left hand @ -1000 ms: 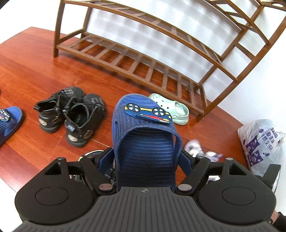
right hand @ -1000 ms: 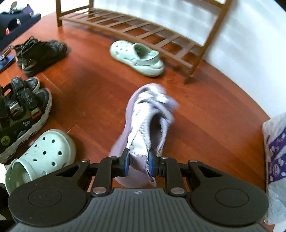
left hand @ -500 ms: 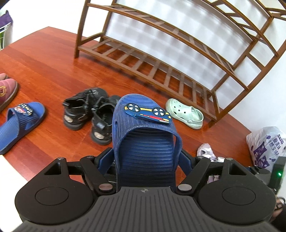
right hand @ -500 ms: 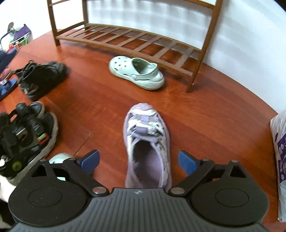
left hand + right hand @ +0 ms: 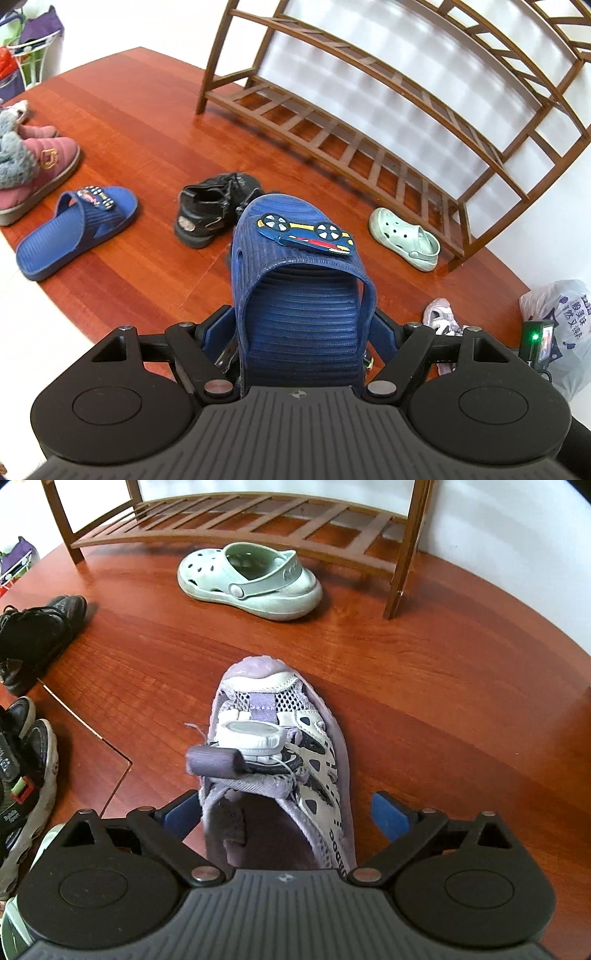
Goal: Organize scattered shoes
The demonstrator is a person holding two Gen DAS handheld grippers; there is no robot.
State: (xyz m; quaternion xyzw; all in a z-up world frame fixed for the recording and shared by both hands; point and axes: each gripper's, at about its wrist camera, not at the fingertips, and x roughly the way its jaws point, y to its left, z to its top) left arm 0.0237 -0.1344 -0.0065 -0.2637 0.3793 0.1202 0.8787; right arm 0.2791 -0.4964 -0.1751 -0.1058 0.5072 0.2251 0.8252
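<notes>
Sorting has barely started, judging by the wooden shoe rack (image 5: 373, 147): every slatted shelf in view stands bare, and all the footwear lies on the red-brown plank floor (image 5: 140, 122). The left gripper (image 5: 303, 328) pinches a blue slipper (image 5: 295, 280) by its sides, the sole ribbed and rubbery, with a flat cartoon-car badge across the strap, and holds it above the floor pointing toward the rack. Its mate (image 5: 74, 229) lies off to the left, well apart, beside a pair of quilted pink house shoes (image 5: 40, 162) with fuzzy grey cuffs. The right gripper (image 5: 288, 812) has just been opening; its blue pads stand spread on either side of a lilac mesh sneaker (image 5: 280, 753), which rests on the floor between them. The left pad sits just beside the sneaker's collar, though I cannot tell whether it touches. That sneaker is soft and netted, with a round white dial fastener and a fabric pull tab. Just in front of the rack's lowest shelf lies a pale green foam clog (image 5: 251, 583), smooth, perforated, with a heel strap; a second pale green shoe peeks out at the lower left edge of the right wrist view. Black strapped sandals (image 5: 210, 214) lie near mid-floor, and chunky dark sporty sandals (image 5: 22, 775) lie at the left. By my reckoning, nearly everything is left: pairing and shelving.
</notes>
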